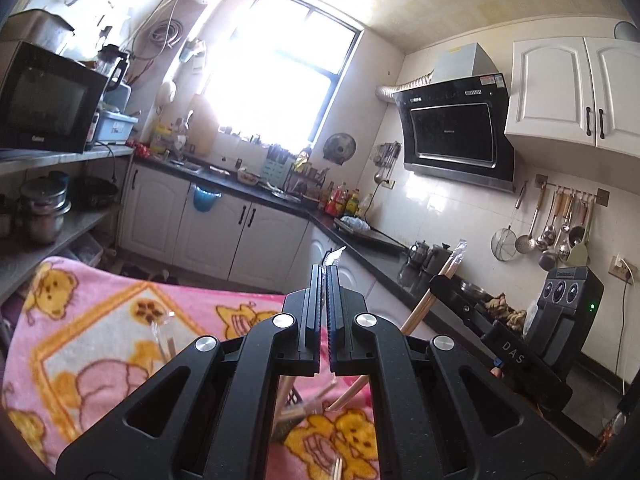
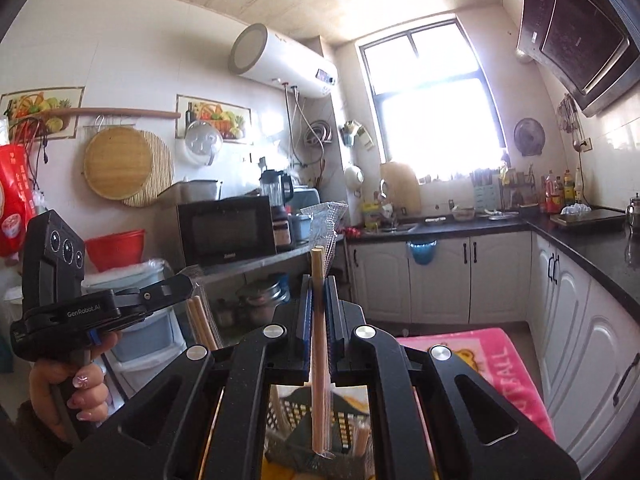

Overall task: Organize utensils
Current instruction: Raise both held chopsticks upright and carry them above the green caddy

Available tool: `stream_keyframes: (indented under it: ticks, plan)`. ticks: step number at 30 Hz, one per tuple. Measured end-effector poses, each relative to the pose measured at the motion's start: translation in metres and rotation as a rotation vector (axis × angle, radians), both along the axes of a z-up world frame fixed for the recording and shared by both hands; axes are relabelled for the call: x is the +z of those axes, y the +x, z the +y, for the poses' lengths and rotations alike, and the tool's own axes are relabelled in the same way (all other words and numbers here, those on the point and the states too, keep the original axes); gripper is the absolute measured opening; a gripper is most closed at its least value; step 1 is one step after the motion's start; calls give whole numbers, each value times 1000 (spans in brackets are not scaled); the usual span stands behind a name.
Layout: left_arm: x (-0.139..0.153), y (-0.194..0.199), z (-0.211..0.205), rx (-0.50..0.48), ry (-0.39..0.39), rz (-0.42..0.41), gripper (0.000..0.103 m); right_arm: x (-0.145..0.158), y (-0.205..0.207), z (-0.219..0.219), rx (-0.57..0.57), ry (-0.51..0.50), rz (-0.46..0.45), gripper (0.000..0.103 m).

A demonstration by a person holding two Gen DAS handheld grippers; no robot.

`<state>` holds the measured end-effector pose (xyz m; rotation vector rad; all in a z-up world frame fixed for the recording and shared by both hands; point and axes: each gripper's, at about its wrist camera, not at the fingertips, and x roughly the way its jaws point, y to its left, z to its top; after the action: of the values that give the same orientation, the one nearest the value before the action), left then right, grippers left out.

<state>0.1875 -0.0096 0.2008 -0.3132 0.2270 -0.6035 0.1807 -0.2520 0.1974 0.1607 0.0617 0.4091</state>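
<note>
My right gripper (image 2: pixel 319 280) is shut on a pair of wooden chopsticks (image 2: pixel 319 344) in a clear plastic wrapper (image 2: pixel 326 220), held upright over a dark slotted basket (image 2: pixel 296 416). In the left wrist view the same chopsticks (image 1: pixel 436 288) slant up at the right, in the right gripper (image 1: pixel 442 280). My left gripper (image 1: pixel 324 270) is shut on another clear-wrapped pair of chopsticks (image 1: pixel 334 255), whose wrapper tip pokes out above the fingers. In the right wrist view the left gripper (image 2: pixel 182 282) holds that pair (image 2: pixel 202 326) hanging below it. More chopsticks (image 1: pixel 348 396) lie below.
A pink bear-print blanket (image 1: pixel 100 332) covers the surface below; it also shows in the right wrist view (image 2: pixel 492 356). A shelf with a microwave (image 1: pixel 44 100) stands on the left. A dark counter (image 1: pixel 360 256) with white cabinets runs along the back and right, with hanging utensils (image 1: pixel 556 224).
</note>
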Motion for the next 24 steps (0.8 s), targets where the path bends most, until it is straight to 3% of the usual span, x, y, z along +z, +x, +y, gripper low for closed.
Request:
stream_keyframes:
  ticks: [9,24]
  plan:
    - [5,24,-4,83,15,-46,1,-8,34,-2,-51,5,5,6]
    - [-40,59,2,136,56,13,1,-60,74,15,-37,-3,108,6]
